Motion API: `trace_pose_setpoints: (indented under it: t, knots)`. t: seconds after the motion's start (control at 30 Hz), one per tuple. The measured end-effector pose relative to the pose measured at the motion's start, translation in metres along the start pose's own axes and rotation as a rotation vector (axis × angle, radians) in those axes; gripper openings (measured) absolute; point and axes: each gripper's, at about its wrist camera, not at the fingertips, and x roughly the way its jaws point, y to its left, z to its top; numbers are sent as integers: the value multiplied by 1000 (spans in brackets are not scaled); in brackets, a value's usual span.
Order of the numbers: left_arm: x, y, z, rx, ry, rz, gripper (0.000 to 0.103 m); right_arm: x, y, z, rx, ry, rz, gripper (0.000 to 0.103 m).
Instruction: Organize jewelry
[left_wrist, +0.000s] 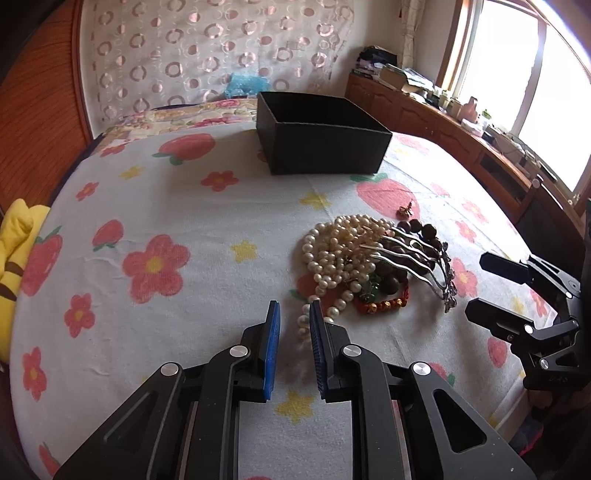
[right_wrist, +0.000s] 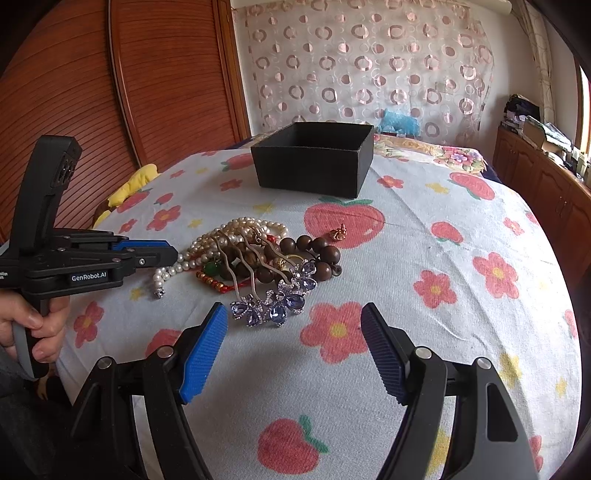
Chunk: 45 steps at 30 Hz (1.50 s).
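Observation:
Jewellery lies heaped on the flowered bedsheet (right_wrist: 424, 236): a pearl necklace (left_wrist: 340, 243) (right_wrist: 192, 254), dark wooden beads (left_wrist: 424, 230) (right_wrist: 321, 247), a red and gold bracelet (left_wrist: 384, 304) (right_wrist: 212, 282), and a comb with purple flowers (right_wrist: 273, 302). A small gold earring (right_wrist: 339, 232) sits apart, behind the heap. Farther back stands an open black box (left_wrist: 321, 155) (right_wrist: 310, 173). My left gripper (left_wrist: 293, 304) (right_wrist: 175, 254) is at the pearl strand's loose end, jaws a narrow gap apart with sheet showing between them. My right gripper (right_wrist: 293, 308) (left_wrist: 476, 284) stands wide open just short of the comb.
A yellow plush toy (left_wrist: 14, 236) (right_wrist: 136, 181) lies at the bed's left edge beside a wooden wardrobe (right_wrist: 166, 74). A cluttered wooden cabinet (left_wrist: 443, 122) runs under the window on the right. A person's hand (right_wrist: 33, 325) holds the left gripper's handle.

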Motion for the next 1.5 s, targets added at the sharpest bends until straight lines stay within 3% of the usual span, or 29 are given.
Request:
trace_pose_setpoints:
  t: [0.2,0.3,0.73,0.9,1.43,1.5]
  knots:
    - [3,-8,0,61,-7,32,15,3,0,-1,-3,9,1,77]
    - [-1,-7,-3,66,-7,17,7,3,-1,-2,1,7,1,77]
    - [-80,34,-8,-52,-230,45,7,7,2,-3,-14,34,-10,77]
    - [-98,43,-10,-70,-273,38,7,9,10,2,-58,56,-28,77]
    - [-89,42,-22,-71,-264,17,7,47,17,27,-107,140,-8,77]
    - [-87,40,-23,-70,-259,15,7,48,14,27,-90,141,3,72]
